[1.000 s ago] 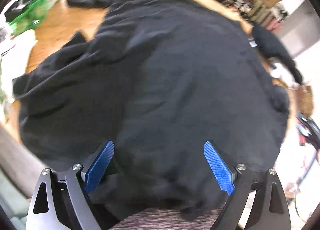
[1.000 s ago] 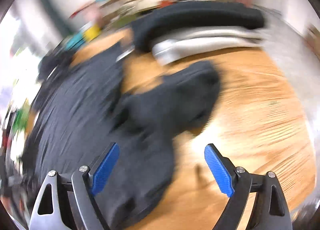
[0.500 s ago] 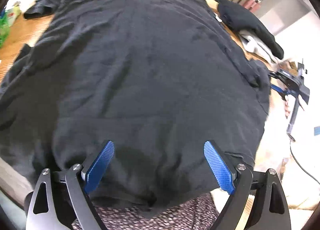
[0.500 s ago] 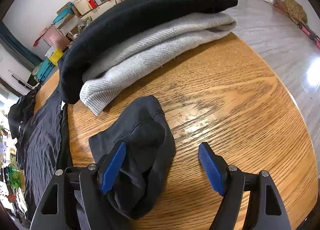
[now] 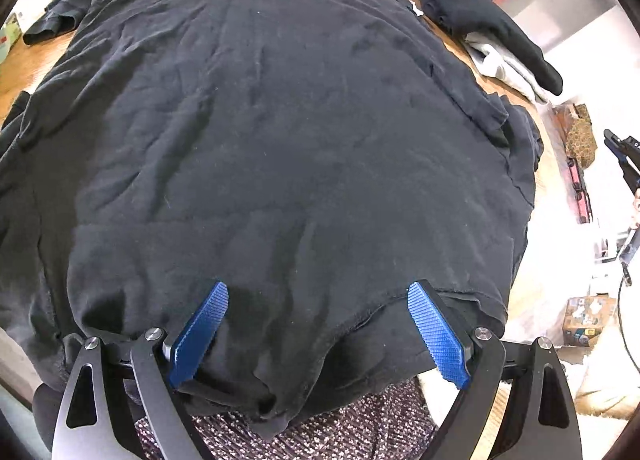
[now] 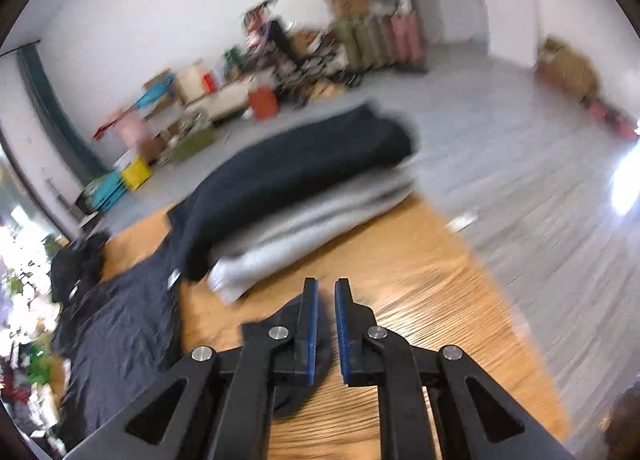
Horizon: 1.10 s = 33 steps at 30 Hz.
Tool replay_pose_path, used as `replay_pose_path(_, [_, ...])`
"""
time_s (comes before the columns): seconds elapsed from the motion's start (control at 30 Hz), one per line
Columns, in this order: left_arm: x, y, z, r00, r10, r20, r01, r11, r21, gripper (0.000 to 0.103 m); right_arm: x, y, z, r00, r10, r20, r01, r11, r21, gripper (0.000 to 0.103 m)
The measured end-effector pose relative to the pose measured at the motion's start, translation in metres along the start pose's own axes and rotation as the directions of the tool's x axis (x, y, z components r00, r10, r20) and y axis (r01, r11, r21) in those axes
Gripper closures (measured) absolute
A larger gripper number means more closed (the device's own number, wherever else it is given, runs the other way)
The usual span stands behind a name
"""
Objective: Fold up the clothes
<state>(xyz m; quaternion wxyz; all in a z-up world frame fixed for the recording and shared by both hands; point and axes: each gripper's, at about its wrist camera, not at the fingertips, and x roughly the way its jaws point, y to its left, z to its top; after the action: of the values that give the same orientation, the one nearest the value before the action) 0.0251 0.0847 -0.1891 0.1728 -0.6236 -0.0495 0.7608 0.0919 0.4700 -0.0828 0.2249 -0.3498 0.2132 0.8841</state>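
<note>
My left gripper stood wide open over the near hem of the black shirt, which lay spread across the wooden table. My right gripper was nearly closed, its pads a narrow gap apart; a dark sleeve lay beneath, but motion blur concealed any grip. Two folded garments, black over grey, were stacked beyond.

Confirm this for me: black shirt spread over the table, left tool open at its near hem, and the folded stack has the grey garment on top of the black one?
Stack order is reversed. The right wrist view shows the black garment lying on top of the grey garment. The rest holds: the shirt is spread over the table, with the left tool open at its near hem.
</note>
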Motion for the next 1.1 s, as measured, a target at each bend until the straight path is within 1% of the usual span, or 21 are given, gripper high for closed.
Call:
replay_pose_path(0.03, [0.000, -0.001, 0.000, 1.000, 0.002, 0.000, -0.002, 1.000, 0.002, 0.011, 0.006, -0.005, -0.002, 1.000, -0.008, -0.026, 0.008, 1.000, 0.005, 0.061])
replay_pose_path(0.07, [0.000, -0.001, -0.001, 1.000, 0.004, -0.003, -0.004, 1.000, 0.005, 0.011, 0.013, -0.009, -0.005, 0.999, -0.016, -0.052, 0.016, 1.000, 0.009, 0.051])
replay_pose_path(0.1, [-0.001, -0.002, -0.002, 1.000, 0.004, -0.006, -0.004, 1.000, 0.010, 0.011, 0.024, -0.007, -0.007, 0.996, -0.002, -0.092, 0.003, 1.000, 0.007, 0.048])
replay_pose_path(0.13, [-0.001, -0.003, -0.004, 1.000, 0.009, -0.011, -0.009, 1.000, 0.017, 0.011, 0.041, -0.003, -0.012, 0.989, 0.014, -0.147, -0.015, 1.000, -0.003, 0.050])
replay_pose_path(0.17, [-0.002, -0.004, -0.006, 1.000, 0.014, -0.013, -0.014, 1.000, 0.022, 0.011, 0.058, 0.002, -0.020, 0.979, 0.026, -0.204, -0.030, 0.999, -0.016, 0.051])
replay_pose_path(0.2, [-0.003, -0.004, -0.008, 1.000, 0.018, -0.014, -0.018, 1.000, 0.024, 0.011, 0.071, 0.007, -0.026, 0.971, 0.018, -0.237, -0.026, 0.999, -0.030, 0.051])
replay_pose_path(0.27, [-0.005, 0.000, -0.010, 1.000, 0.025, -0.010, -0.025, 1.000, 0.017, 0.011, 0.093, 0.016, -0.034, 0.962, -0.002, -0.272, -0.012, 0.999, -0.049, 0.051])
replay_pose_path(0.37, [-0.009, 0.013, -0.013, 0.999, 0.051, -0.009, -0.051, 0.998, -0.022, 0.011, 0.121, 0.021, -0.033, 0.948, 0.017, -0.317, -0.029, 0.999, -0.032, 0.051])
replay_pose_path(0.43, [-0.010, 0.022, -0.013, 0.996, 0.086, -0.016, -0.087, 0.995, -0.051, 0.011, 0.132, 0.019, -0.033, 0.943, 0.002, -0.333, -0.011, 1.000, -0.024, 0.051])
replay_pose_path(0.5, [-0.012, 0.030, -0.011, 0.995, 0.094, -0.015, -0.095, 0.993, -0.075, 0.011, 0.140, 0.019, -0.032, 0.939, -0.010, -0.344, 0.003, 1.000, -0.020, 0.050])
replay_pose_path(0.53, [-0.013, 0.033, -0.010, 0.996, 0.086, -0.014, -0.087, 0.993, -0.084, 0.011, 0.141, 0.020, -0.033, 0.939, -0.013, -0.343, 0.006, 1.000, -0.022, 0.052])
replay_pose_path(0.57, [-0.013, 0.036, -0.009, 0.997, 0.079, -0.014, -0.080, 0.993, -0.090, 0.011, 0.142, 0.021, -0.033, 0.939, -0.016, -0.342, 0.008, 1.000, -0.024, 0.057])
replay_pose_path(0.63, [-0.014, 0.037, -0.006, 0.996, 0.087, -0.009, -0.087, 0.992, -0.091, 0.011, 0.144, 0.024, -0.034, 0.940, -0.023, -0.341, 0.014, 1.000, -0.029, 0.085])
replay_pose_path(0.7, [-0.013, 0.037, -0.003, 0.995, 0.096, -0.013, -0.097, 0.992, -0.082, 0.011, 0.145, 0.026, -0.035, 0.940, -0.029, -0.339, 0.019, 0.999, -0.033, 0.099])
replay_pose_path(0.8, [-0.012, 0.037, -0.001, 0.995, 0.102, -0.017, -0.103, 0.992, -0.076, 0.011, 0.126, 0.025, -0.028, 0.964, -0.011, -0.264, 0.010, 1.000, -0.006, 0.099])
replay_pose_path(0.87, [-0.012, 0.037, 0.000, 0.994, 0.106, -0.019, -0.107, 0.992, -0.073, 0.011, 0.108, 0.017, -0.014, 0.979, -0.011, -0.205, 0.015, 1.000, 0.017, 0.099])
replay_pose_path(1.0, [-0.012, 0.037, -0.001, 0.992, 0.123, -0.020, -0.124, 0.990, -0.062, 0.011, 0.074, -0.010, 0.008, 0.992, -0.030, -0.122, 0.039, 0.996, 0.075, 0.099])
replay_pose_path(1.1, [-0.010, 0.034, -0.002, 0.990, 0.142, -0.021, -0.143, 0.989, -0.048, 0.011, 0.049, -0.032, 0.020, 0.996, -0.073, -0.052, 0.079, 0.991, 0.106, 0.099])
